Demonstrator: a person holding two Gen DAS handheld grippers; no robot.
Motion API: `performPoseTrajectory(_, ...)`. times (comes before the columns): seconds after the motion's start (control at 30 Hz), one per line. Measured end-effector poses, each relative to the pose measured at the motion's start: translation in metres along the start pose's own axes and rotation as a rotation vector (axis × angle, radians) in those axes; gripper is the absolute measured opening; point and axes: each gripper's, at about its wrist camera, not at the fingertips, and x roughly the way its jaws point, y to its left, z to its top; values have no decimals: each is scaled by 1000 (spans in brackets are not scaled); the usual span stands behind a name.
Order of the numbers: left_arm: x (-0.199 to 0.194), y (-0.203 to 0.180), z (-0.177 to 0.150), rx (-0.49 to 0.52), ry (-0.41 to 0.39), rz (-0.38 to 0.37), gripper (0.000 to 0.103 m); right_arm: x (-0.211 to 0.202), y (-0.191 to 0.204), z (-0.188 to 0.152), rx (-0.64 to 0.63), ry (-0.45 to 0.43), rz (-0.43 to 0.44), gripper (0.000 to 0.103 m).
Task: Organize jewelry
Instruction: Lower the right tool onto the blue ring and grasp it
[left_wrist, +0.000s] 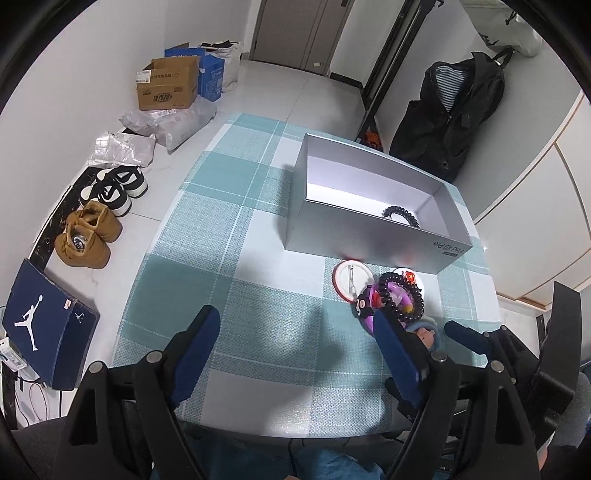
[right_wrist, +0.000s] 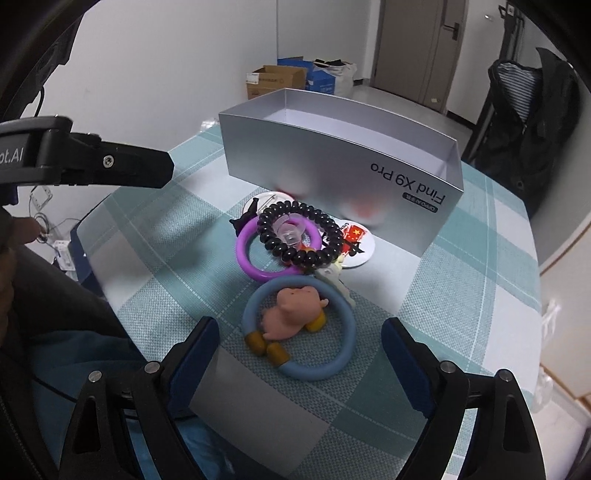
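Observation:
A silver open box (left_wrist: 369, 236) stands on the checked cloth, with one black beaded bracelet (left_wrist: 400, 216) inside. In front of it lies a pile: a black bead bracelet (right_wrist: 328, 254) on a purple ring (right_wrist: 243, 254), round badges (right_wrist: 354, 236), and a blue ring (right_wrist: 349, 325) around a pink pig charm (right_wrist: 295, 314). My right gripper (right_wrist: 299, 325) is open, its fingers standing to either side of the blue ring without pressing on it. My left gripper (left_wrist: 295, 317) is open over bare cloth, left of the pile. One of its fingers (right_wrist: 147, 168) shows in the right wrist view.
The table's near edge (left_wrist: 295, 432) is just under the grippers. On the floor to the left are shoes (left_wrist: 88, 236), a dark blue shoebox (left_wrist: 44, 325) and cardboard boxes (left_wrist: 168, 86). A black jacket (left_wrist: 454, 110) hangs at the right.

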Motion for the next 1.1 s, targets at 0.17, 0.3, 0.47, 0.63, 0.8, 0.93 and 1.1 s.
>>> performPoseTrajectory(0.17,-1,2,3,-5,-1,-5,82,-1,-8,2,35,-8,3,63)
performPoseTrajectory(0.3,0,6,5,-29,-1,-5,82,-1,-13,5,63,-12,9,61)
performPoseTrajectory(0.47,3,6,5,-40,8,-6,82,-11,-26,8,121,-37,60,60)
performPoseTrajectory(0.63,5,4,4,-30,22,-10,82,-18,-42,14,187,-69,127,60)
performPoseTrajectory(0.8,9,-6,0,10,49,-45,82,-35,-55,20,243,-121,158,60)
performPoseTrajectory(0.93,10,-20,-5,68,66,-91,81,-49,-70,23,287,-167,157,60)
performPoseTrajectory(1.1,11,-38,-13,142,92,-135,81,-59,-88,24,352,-198,155,60)
